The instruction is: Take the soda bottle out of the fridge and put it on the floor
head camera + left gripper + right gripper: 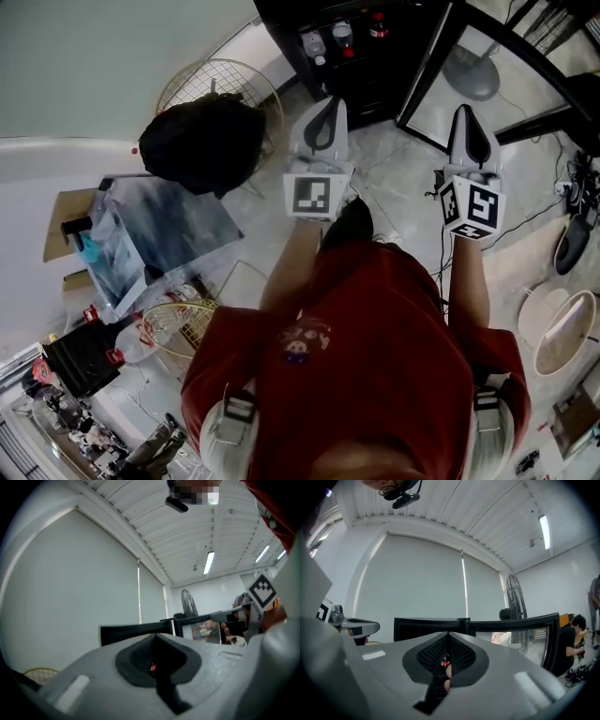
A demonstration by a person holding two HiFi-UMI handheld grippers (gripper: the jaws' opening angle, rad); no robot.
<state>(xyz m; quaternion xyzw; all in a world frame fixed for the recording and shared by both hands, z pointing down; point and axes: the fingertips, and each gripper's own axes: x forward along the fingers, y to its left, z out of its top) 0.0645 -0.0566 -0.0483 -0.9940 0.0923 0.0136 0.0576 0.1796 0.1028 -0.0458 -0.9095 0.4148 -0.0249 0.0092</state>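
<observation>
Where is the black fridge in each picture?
Head view: fridge at the top middle.
Left gripper view: fridge in the middle, above the jaws.
Right gripper view: fridge in the middle, above the jaws.
Shared landmark: its open glass door, right of it everywhere.

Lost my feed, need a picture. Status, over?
Left tool shut, empty; right tool shut, empty. Red-capped dark soda bottle inside black fridge, glass door open. No obstacle seen ahead.

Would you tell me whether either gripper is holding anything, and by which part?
Nothing is held: the left gripper and the right gripper both have jaws closed together, empty. The bottles are in the fridge.
</observation>
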